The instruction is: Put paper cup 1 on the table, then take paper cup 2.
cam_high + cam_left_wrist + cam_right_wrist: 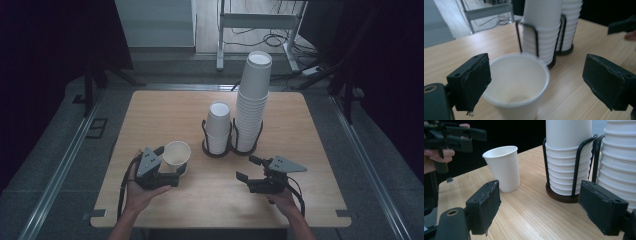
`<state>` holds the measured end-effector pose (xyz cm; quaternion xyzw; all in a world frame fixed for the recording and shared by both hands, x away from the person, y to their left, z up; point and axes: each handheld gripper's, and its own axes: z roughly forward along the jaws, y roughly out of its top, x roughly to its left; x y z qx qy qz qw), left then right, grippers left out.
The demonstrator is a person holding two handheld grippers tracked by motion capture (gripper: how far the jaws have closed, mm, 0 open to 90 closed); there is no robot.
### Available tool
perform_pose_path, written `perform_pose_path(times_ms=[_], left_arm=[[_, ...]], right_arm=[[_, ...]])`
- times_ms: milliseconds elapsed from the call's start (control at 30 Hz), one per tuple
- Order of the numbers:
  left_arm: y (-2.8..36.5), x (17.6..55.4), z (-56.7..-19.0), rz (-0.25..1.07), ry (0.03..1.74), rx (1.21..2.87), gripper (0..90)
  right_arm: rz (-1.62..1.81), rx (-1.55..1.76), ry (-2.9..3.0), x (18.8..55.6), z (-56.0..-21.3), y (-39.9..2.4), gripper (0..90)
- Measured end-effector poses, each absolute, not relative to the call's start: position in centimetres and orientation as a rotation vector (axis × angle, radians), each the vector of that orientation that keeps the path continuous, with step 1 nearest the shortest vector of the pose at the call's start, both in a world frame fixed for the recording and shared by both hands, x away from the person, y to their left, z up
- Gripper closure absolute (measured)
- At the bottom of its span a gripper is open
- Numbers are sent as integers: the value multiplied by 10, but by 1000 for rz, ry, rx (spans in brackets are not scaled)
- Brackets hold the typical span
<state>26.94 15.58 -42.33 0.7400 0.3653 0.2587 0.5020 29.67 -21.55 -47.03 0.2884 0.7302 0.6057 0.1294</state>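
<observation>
A single white paper cup point(176, 155) stands on the wooden table point(160, 110) at the front left, a little tilted in the right gripper view point(504, 170). My left gripper point(169, 164) hovers over it, open. Looking down from the left gripper view, the cup point(516, 80) lies between the jaws, near the left one and well clear of the right. From the right gripper view, my left gripper point(456, 135) hangs above and to the left of the cup, apart from it. My right gripper point(248, 168) rests open and empty at the front right.
A black wire holder point(217, 151) in the table's middle carries a short stack of cups point(218, 127) and a tall stack point(252, 100). The holder point(560, 196) stands just ahead of my right gripper point(540, 200). Dark floor surrounds the table.
</observation>
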Motion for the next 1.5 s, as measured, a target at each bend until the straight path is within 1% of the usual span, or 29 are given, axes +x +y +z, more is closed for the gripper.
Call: perform_pose_path(times_ms=[267, 600, 800, 1233, 1500], left_arm=[[120, 288, -399, 594, 809, 1792, 87], [89, 303, -389, 533, 785, 1780, 90], [80, 306, -389, 529, 775, 1794, 91], [66, 312, -380, 519, 759, 1798, 105], [58, 321, -366, 518, 754, 1789, 118]], right_arm=[[1761, 833, 2117, 296, -468, -218, 178], [1762, 837, 2098, 295, -465, -224, 180], [1726, 848, 2068, 295, -463, -228, 183], [1680, 866, 1953, 305, -444, -235, 176], [1624, 904, 1914, 317, -438, -237, 160]])
